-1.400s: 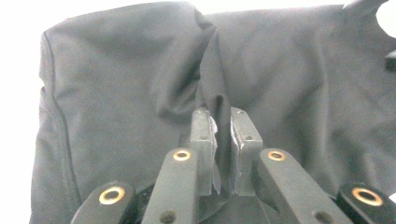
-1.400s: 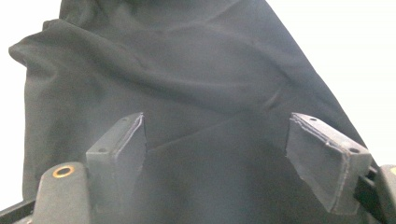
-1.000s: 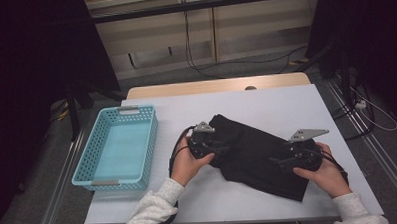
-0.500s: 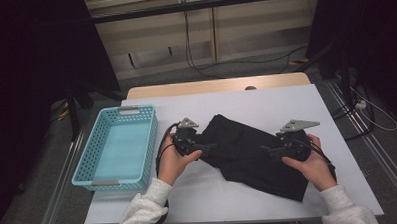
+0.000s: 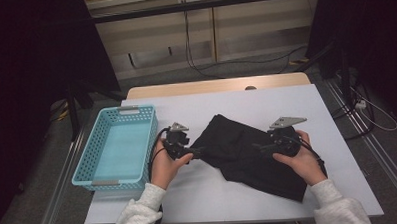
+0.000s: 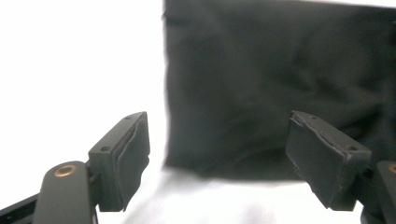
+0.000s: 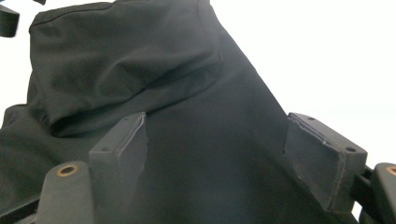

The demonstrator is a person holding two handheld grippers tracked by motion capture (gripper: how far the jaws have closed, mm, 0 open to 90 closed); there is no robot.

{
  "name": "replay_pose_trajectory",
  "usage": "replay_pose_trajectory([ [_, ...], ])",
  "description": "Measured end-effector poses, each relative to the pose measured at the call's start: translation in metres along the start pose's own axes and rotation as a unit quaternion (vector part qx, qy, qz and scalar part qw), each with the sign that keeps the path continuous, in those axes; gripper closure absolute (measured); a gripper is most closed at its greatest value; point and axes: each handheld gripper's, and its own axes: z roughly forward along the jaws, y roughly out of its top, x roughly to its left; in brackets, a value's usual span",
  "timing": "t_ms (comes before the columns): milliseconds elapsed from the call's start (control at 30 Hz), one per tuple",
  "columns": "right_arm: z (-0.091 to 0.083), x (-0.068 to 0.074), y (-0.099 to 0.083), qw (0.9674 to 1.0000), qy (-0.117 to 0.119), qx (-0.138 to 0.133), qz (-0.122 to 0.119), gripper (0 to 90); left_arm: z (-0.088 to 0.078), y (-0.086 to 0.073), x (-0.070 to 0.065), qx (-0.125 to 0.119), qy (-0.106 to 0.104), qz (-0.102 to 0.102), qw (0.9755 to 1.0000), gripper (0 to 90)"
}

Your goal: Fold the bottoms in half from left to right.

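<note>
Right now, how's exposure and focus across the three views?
High view: sharp on the table, dim room around it, and the black cloth shows almost no folds. Left gripper view: tabletop blown out to white, cloth soft and slightly blurred. Right gripper view: same white clipping, but the cloth's folds read clearly.

A person in light grey knit sleeves (image 5: 140, 216) with ribbed cuffs works two matte black handheld grippers. The left gripper (image 5: 197, 153) and right gripper (image 5: 258, 147) each carry a grey three-cornered plate (image 5: 286, 122) on top; a black cable (image 5: 153, 152) loops from the left one. Flat rectangular jaw pads (image 6: 126, 154) show small screw holes, with brass-coloured pivot bushings (image 6: 65, 170) below
</note>
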Motion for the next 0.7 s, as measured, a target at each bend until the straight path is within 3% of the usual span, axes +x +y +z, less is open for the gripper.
replay_pose_trajectory([
  [33, 0.000, 0.000, 0.000, 1.0000, 0.001, 0.003, 0.000, 21.2, 0.002, -0.004, 0.002, 0.010, 0.011, -0.002, 0.9999, 32.9],
  [133, -0.002, 0.001, -0.001, 1.0000, 0.004, 0.005, -0.003, 20.8, 0.010, -0.012, 0.004, 0.017, 0.027, -0.015, 0.9994, 31.2],
  [367, -0.006, -0.001, -0.007, 0.9999, 0.005, 0.008, 0.008, 19.7, 0.020, -0.011, 0.000, -0.005, 0.050, 0.021, 0.9985, 33.0],
  [500, -0.011, 0.000, -0.010, 0.9999, 0.005, 0.006, 0.009, 19.8, 0.021, -0.009, -0.004, -0.011, 0.035, 0.001, 0.9993, 57.6],
  [600, -0.017, 0.000, -0.014, 0.9999, 0.005, 0.004, 0.011, 20.2, 0.020, -0.007, -0.005, 0.000, 0.021, -0.016, 0.9997, 75.3],
  [700, -0.021, 0.000, -0.019, 0.9999, 0.006, 0.005, 0.010, 20.5, 0.016, -0.002, -0.001, 0.011, 0.021, -0.030, 0.9993, 80.0],
])
